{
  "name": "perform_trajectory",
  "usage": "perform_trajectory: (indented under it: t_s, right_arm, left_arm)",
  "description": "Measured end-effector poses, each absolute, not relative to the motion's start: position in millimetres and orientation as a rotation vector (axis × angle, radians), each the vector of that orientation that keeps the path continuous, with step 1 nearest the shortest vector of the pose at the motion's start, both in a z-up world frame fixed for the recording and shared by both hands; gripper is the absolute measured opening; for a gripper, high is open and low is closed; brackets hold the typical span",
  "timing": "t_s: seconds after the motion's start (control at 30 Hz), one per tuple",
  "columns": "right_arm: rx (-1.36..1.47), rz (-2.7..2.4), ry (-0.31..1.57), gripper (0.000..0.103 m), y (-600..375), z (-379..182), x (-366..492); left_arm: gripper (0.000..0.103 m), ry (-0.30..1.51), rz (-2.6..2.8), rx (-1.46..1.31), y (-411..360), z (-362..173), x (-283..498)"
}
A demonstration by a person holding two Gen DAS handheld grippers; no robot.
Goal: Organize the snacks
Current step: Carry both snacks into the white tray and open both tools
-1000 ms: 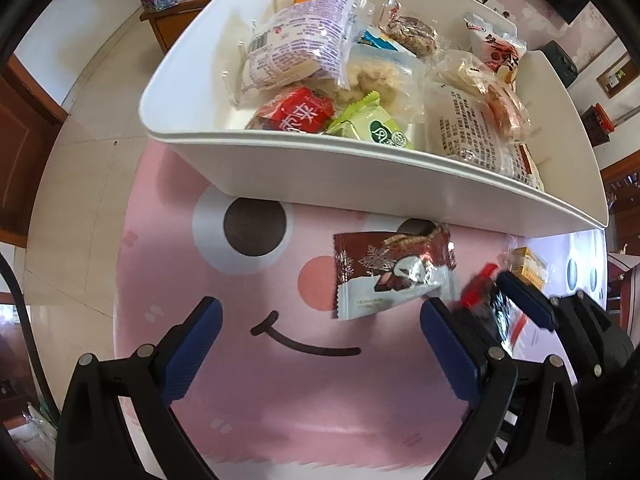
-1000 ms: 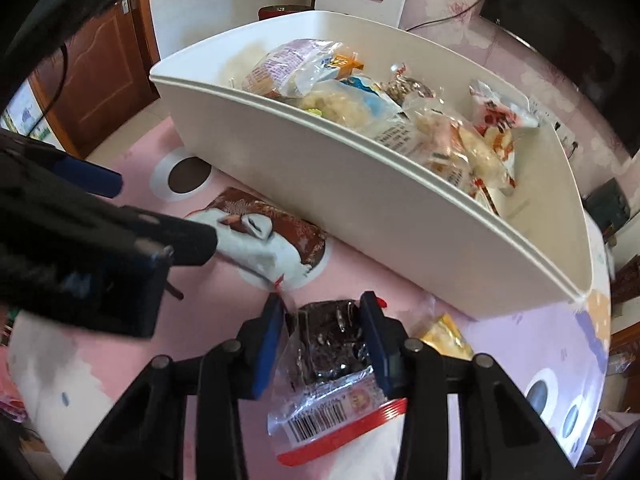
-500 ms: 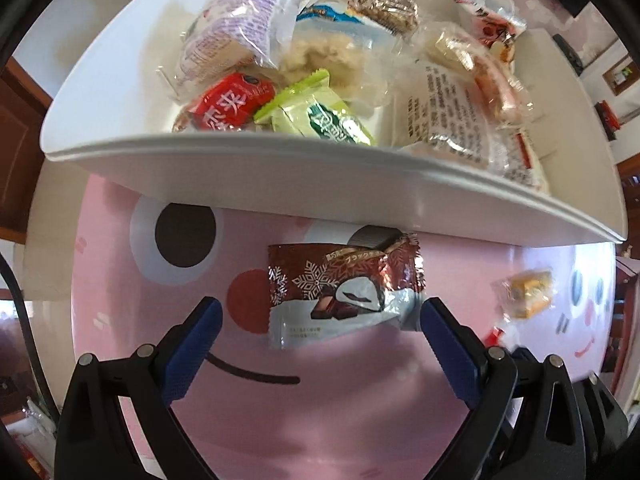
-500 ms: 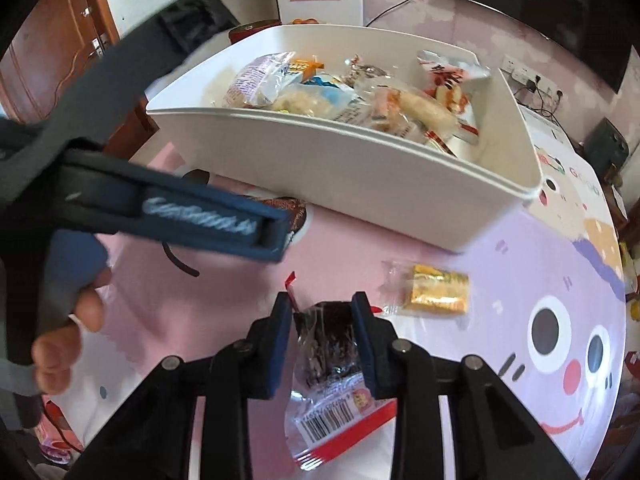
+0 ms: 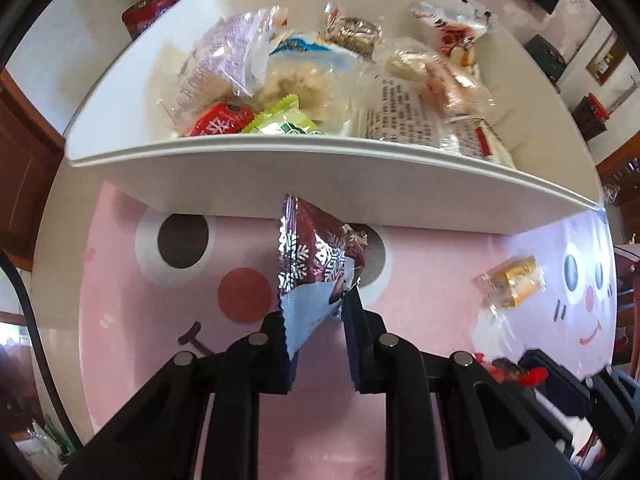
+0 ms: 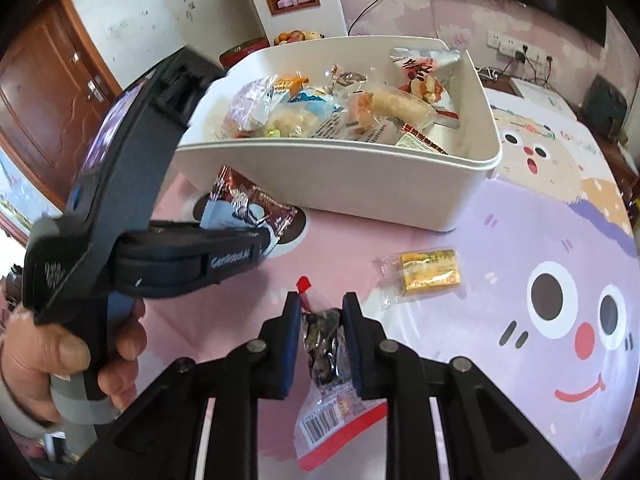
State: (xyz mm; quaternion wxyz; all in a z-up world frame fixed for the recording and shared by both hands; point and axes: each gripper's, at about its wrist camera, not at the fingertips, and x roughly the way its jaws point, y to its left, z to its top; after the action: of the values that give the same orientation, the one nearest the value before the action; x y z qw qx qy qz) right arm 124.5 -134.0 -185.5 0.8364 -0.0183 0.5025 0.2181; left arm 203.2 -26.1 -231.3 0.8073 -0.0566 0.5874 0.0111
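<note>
My left gripper (image 5: pixel 316 312) is shut on a brown chocolate snack packet with snowflakes (image 5: pixel 316 256) and holds it up in front of the white bin (image 5: pixel 320 168). The same packet (image 6: pixel 248 208) and the left gripper (image 6: pixel 256 252) show in the right wrist view. My right gripper (image 6: pixel 320 320) is shut on a clear packet of dark snack with a red edge (image 6: pixel 324 344), above the pink mat. The white bin (image 6: pixel 360 172) holds several wrapped snacks. A yellow wrapped snack (image 6: pixel 430 272) lies on the mat, also in the left wrist view (image 5: pixel 514 280).
The table carries a pink and purple cartoon mat (image 6: pixel 520 320). A red tin (image 5: pixel 150 12) stands behind the bin. A wooden door (image 6: pixel 48 92) is at the left. A black box (image 6: pixel 606 104) sits at the far right of the table.
My left gripper has closed on the chocolate packet and lifted it off the mat. My right gripper has drawn back and up with its packet.
</note>
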Motion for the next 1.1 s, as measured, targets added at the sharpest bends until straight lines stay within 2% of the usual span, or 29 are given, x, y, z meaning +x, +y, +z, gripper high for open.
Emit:
perform_trajectory:
  t_s: [0.27,0.5,0.9,1.1]
  right_arm:
    - [0.008,0.501,1.043,0.019,-138.2,-161.8,114.1]
    - [-0.011,0.537,0.953,0.019,-131.7,-110.9,110.9]
    - [-0.069,0.530,0.707,0.019,-112.7,0.0,142.0]
    - [-0.085,0.470,0.669,0.019,-102.6,25.1,178.0]
  left_arm:
    - [0.017,1.181,-0.025,-0.048,-18.0,-174.1,171.9]
    - [0.017,1.118,-0.074,-0.040,-6.9,-115.8,149.6]
    - [0.017,0.943,-0.090,0.032,-1.2,-18.3,192.8]
    - [0.017,0.906,-0.080,0.064,0.3,0.9,223.8]
